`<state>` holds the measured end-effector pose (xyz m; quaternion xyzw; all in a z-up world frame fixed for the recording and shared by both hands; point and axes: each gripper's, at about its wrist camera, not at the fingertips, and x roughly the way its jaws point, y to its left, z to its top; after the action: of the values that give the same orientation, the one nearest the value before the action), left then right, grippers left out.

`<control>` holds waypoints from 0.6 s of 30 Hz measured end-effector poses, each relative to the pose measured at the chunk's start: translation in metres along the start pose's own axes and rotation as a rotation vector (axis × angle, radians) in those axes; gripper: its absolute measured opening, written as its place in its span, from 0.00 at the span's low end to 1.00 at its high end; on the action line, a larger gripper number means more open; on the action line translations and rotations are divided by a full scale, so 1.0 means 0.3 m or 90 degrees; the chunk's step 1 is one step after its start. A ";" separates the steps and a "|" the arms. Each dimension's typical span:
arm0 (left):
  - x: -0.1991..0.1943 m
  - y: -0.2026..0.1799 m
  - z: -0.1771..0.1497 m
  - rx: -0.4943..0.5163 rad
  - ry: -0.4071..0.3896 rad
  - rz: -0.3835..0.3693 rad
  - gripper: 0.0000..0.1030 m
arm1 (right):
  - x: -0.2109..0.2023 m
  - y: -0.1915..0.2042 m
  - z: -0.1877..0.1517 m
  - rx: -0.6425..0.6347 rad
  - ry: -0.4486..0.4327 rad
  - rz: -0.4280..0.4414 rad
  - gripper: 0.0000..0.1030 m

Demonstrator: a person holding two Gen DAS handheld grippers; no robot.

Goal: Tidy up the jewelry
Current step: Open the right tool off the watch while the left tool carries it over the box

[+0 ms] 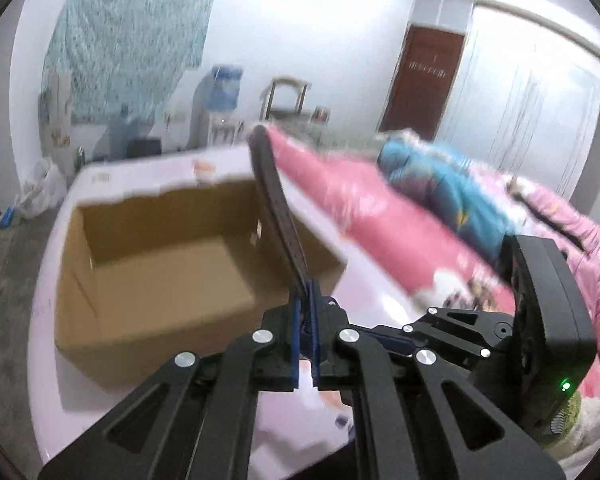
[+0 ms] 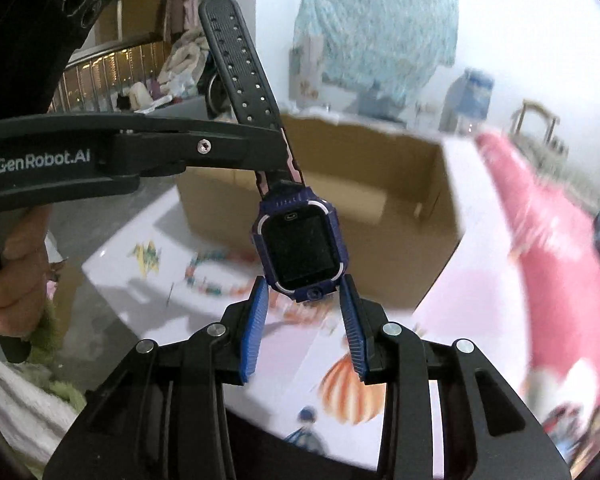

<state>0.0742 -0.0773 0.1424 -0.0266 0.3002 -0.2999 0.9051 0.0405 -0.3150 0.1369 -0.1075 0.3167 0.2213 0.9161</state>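
Note:
A dark blue smartwatch (image 2: 300,250) with a black perforated strap (image 2: 240,64) hangs in the air above the table. My left gripper (image 1: 306,300) is shut on the strap (image 1: 276,204), which sticks up past its blue pads; in the right wrist view it reaches in from the left and pinches the strap just above the watch face. My right gripper (image 2: 306,300) is open, its blue pads (image 2: 256,328) either side of the watch's lower end, not clamping it. A colourful bead bracelet (image 2: 216,276) lies on the white table below.
An open cardboard box (image 1: 160,264) stands on the white table (image 1: 380,292), just beyond the watch. A pink and blue quilt (image 1: 440,208) lies to the right. A small yellow-green item (image 2: 146,258) lies left of the bracelet. The right gripper's body (image 1: 548,320) shows at the right.

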 end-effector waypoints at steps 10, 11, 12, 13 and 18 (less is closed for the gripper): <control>0.027 0.279 0.298 -0.096 -0.062 0.001 0.04 | 0.267 -0.070 0.389 -0.107 0.041 0.064 0.22; 0.059 0.320 0.314 -0.109 -0.051 0.011 0.04 | 0.338 -0.086 0.422 -0.108 0.066 0.071 0.21; 0.089 0.348 0.323 -0.116 -0.039 0.024 0.04 | 0.400 -0.098 0.441 -0.103 0.090 0.083 0.21; 0.138 0.392 0.330 -0.128 -0.020 0.035 0.04 | 0.461 -0.098 0.451 -0.097 0.109 0.093 0.21; 0.349 0.574 0.263 -0.200 0.083 0.090 0.04 | 0.720 -0.131 0.468 -0.070 0.203 0.114 0.21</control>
<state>0.2759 -0.0053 0.1126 -0.1266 0.4028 -0.1859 0.8872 0.2856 -0.2294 0.1124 -0.1621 0.4537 0.2993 0.8236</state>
